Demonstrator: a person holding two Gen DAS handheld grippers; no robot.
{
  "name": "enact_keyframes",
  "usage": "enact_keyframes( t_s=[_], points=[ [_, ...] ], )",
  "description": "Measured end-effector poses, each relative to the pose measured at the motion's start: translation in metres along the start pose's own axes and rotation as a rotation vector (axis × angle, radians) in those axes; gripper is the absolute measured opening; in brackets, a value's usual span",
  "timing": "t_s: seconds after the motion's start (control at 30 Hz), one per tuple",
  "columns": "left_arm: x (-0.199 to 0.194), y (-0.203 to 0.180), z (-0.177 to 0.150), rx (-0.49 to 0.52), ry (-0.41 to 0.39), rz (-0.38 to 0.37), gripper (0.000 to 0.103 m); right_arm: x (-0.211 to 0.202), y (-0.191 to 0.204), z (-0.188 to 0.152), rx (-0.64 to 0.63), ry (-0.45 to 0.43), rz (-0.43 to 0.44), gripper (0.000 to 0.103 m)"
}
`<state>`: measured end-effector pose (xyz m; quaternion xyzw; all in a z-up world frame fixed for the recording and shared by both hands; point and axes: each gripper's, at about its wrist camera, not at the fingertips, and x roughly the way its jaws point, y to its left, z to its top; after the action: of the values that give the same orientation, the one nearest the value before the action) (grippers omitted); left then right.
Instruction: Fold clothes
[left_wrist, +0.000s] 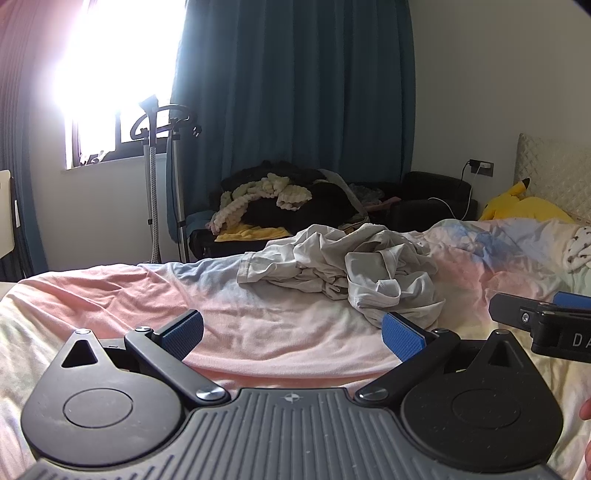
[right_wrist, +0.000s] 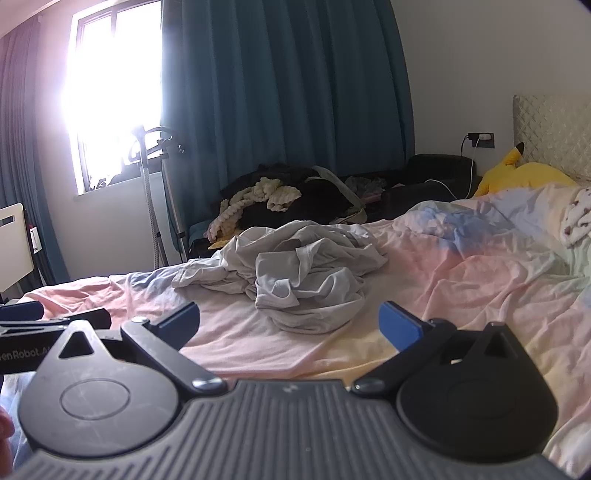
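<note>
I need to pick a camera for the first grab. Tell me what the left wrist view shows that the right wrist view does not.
Only the left wrist view shows the right gripper from the side, at its right edge, jaws hard to read there. Only the right wrist view shows the left gripper at its left edge. Both show their own gripper open and empty, the crumpled white garment on the pink bedsheet, the blue curtain and the yellow plush toy.
</note>
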<state>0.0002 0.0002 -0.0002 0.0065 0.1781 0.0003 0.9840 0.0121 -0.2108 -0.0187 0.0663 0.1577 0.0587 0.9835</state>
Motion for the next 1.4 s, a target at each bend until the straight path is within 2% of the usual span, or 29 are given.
enact_keyframes(
  t_s=[0.2, 0.93, 1.03, 1.4],
  points=[
    [0.0, -0.004, -0.001, 0.007, -0.006, -0.004, 0.103, 0.002, -0.008, 0.0, 0.009, 0.02, -0.008, 0.103],
    [0.007, -0.01, -0.005, 0.012, 0.013, 0.005, 0.103, 0.001, 0.001, -0.002, -0.001, -0.017, -0.016, 0.103],
    [0.007, -0.012, -0.006, 0.019, 0.017, -0.008, 0.103, 0.003, -0.002, -0.006, -0.005, -0.025, -0.025, 0.103],
    [0.005, -0.007, -0.007, 0.056, 0.001, 0.031, 0.103, -0.003, 0.004, -0.015, -0.014, -0.082, -0.041, 0.103]
  ],
)
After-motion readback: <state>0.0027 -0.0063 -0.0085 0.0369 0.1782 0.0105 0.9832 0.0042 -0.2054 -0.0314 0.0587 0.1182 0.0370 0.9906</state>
